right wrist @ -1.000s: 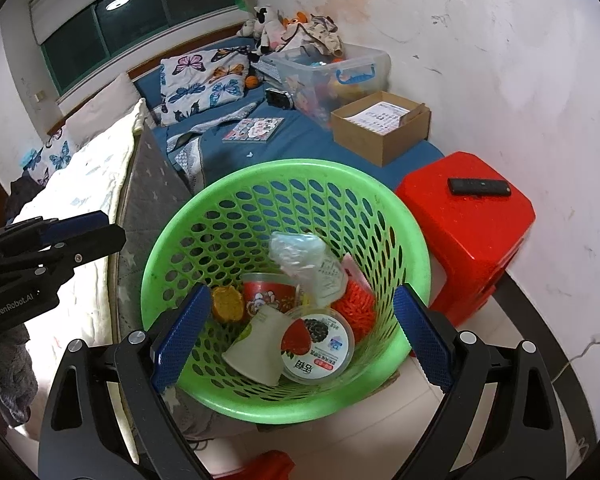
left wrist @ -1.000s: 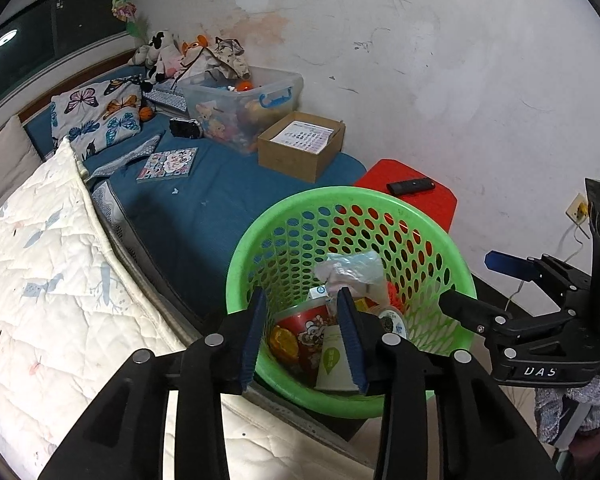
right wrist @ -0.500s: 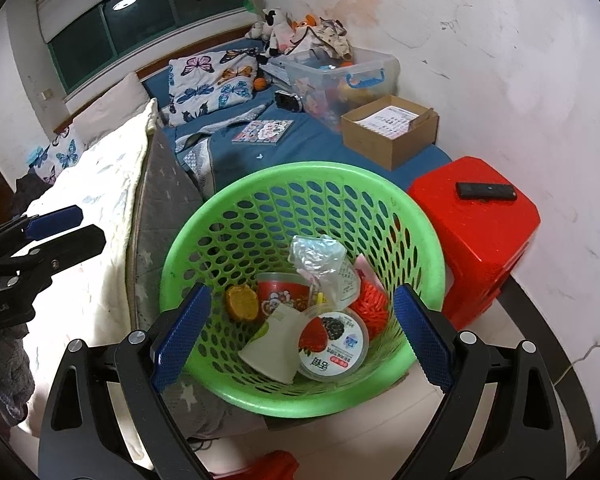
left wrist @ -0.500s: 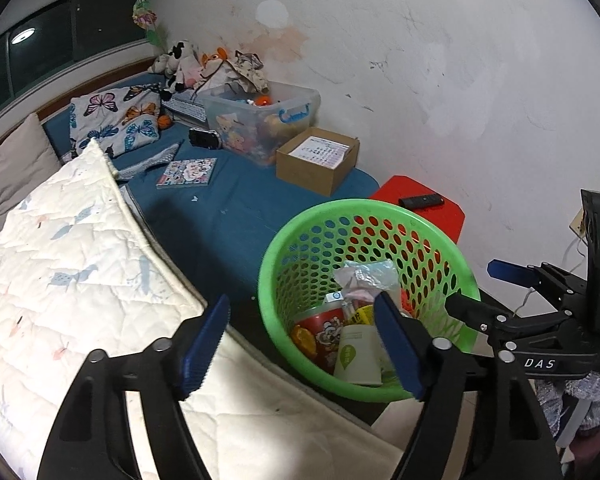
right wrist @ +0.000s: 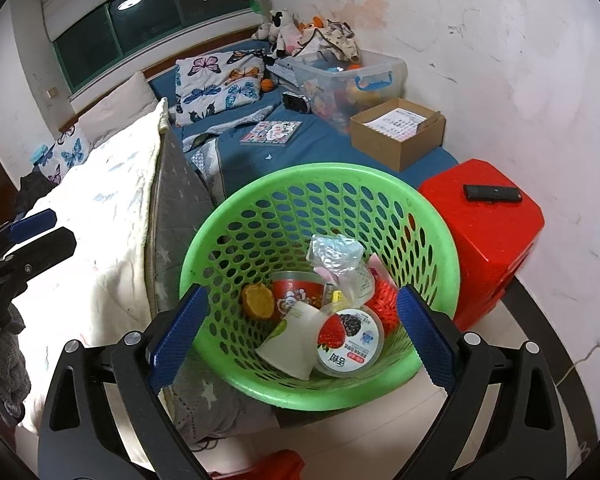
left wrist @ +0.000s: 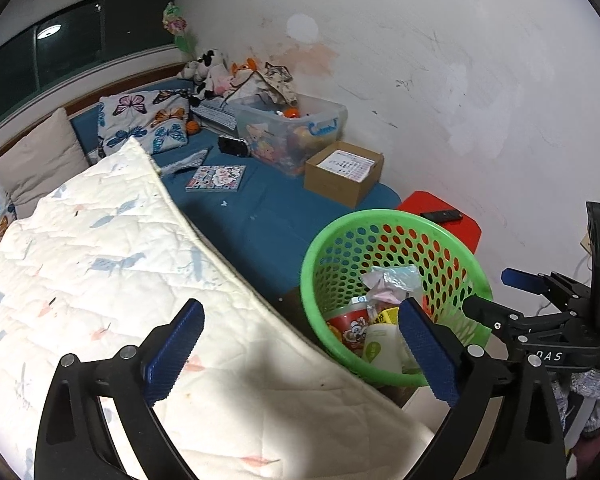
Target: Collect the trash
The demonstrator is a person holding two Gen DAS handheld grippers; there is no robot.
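The right claw (right wrist: 302, 336) is wide open and holds nothing. Its two blue pads (right wrist: 426, 342) hang over the near side of a green basket (right wrist: 420, 208) full of holes. The basket sits at the foot of the bed.

Inside the basket is the trash. A white paper cup (right wrist: 288, 346) lies on its side. Touching it is a round tub lid with a strawberry picture (right wrist: 348, 338). Behind them is a red cup (right wrist: 298, 294), with a brown round thing (right wrist: 258, 302) just beside it. A crinkly clear bag (right wrist: 336, 256) sits on top of the pile.

Just to the right of the basket is a red stool (right wrist: 496, 236) with a black remote (right wrist: 492, 193) lying on it.

The left claw (left wrist: 298, 350) is wide open too, and empty. It hangs over the corner of a white quilt (left wrist: 100, 264) on the bed. The basket (left wrist: 328, 244) is to its right, and its right pad shows in front of the basket's edge.

Farther back, on the blue sheet (left wrist: 260, 216), are a brown box (left wrist: 342, 174), a clear bin of toys (left wrist: 296, 134) and a butterfly pillow (left wrist: 144, 126).
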